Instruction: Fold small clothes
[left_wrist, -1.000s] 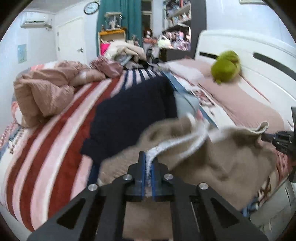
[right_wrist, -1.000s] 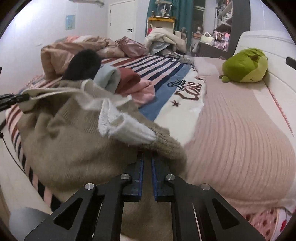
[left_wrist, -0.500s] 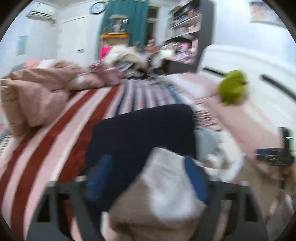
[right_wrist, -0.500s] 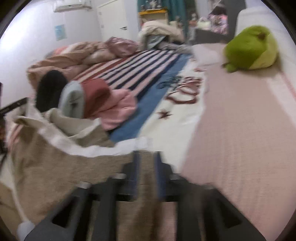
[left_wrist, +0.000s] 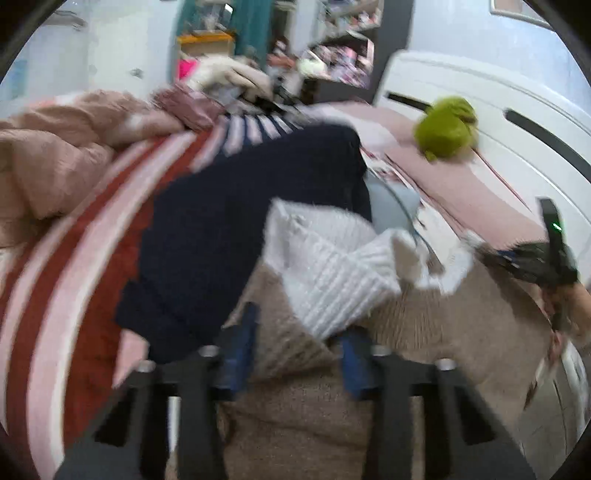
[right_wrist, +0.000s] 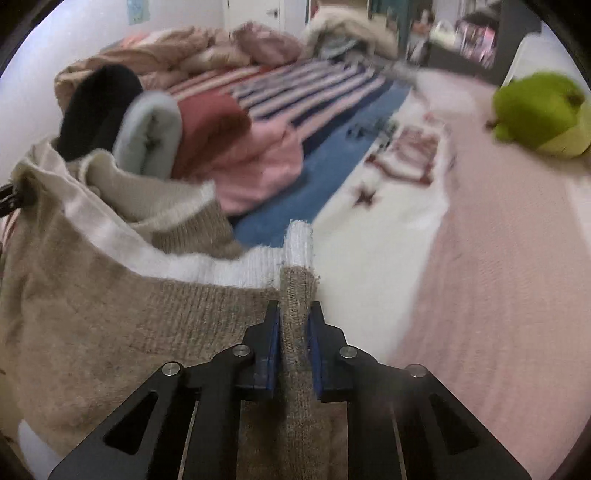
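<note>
A beige knit sweater (left_wrist: 424, 332) with white ribbed trim (left_wrist: 332, 273) hangs over the bed's near edge. My left gripper (left_wrist: 297, 332) has its jaws wide apart, with the sweater's trim and corner lying between them. My right gripper (right_wrist: 293, 325) is shut on the sweater (right_wrist: 110, 332) at its edge just below the white trim (right_wrist: 299, 243). The right gripper also shows at the right of the left wrist view (left_wrist: 532, 258). The left gripper's tip shows at the left edge of the right wrist view (right_wrist: 9, 199).
Folded clothes stand in a row behind the sweater: navy (left_wrist: 240, 229), grey (right_wrist: 149, 136), dark red (right_wrist: 210, 125) and pink (right_wrist: 258, 166). A green plush toy (right_wrist: 535, 114) lies on the pink cover. A rumpled tan quilt (left_wrist: 55, 155) lies at the far left.
My left gripper was shut on the sweater's trim a second ago and now stands wide open. Both grippers moved forward over the bed, and the sweater now spreads lower between them.
</note>
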